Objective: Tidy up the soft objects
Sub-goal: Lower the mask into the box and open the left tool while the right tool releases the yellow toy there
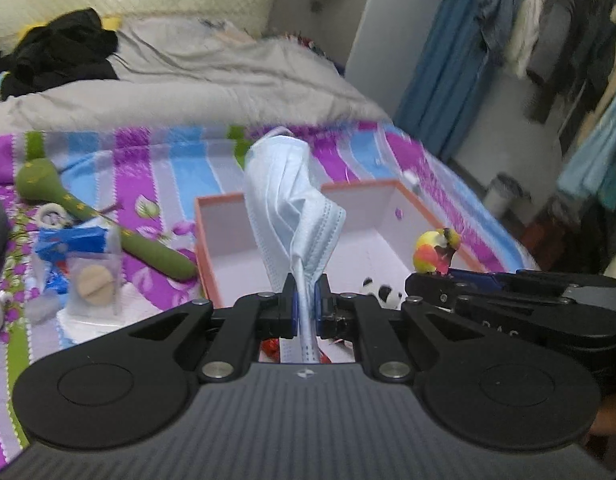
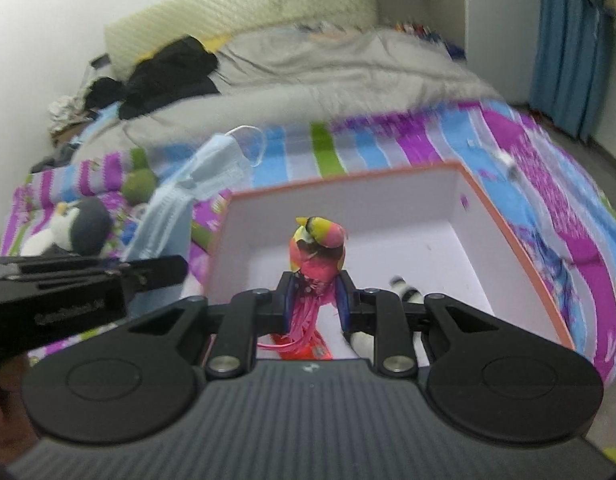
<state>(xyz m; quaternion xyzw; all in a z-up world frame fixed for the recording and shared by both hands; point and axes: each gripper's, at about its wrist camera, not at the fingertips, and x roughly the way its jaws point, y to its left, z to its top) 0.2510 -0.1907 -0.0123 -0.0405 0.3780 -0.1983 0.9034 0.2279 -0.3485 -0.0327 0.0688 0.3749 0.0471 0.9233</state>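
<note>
Left gripper is clamped on a bunched blue face mask, which stands up from the jaws over the near-left part of the open pink-rimmed box. Right gripper is closed around the pink tail feathers of a colourful toy bird, held upright above the box interior. Both items are carried, neither released yet. Inside the box, a small panda plush lies near the front edge, and something red sits below the fingers, partly hidden, identity unclear. So the task looks partway done: a couple of things appear binned, two more are about to drop. Left on the striped bedsheet, outside the box to the left: a long green plush, a blue packet, a clear bag with a beige round pad, a tape-like ring, and a grey-white penguin plush. Whether all of these count as soft objects cannot be told. Grey duvet and black clothes lie further back.
</note>
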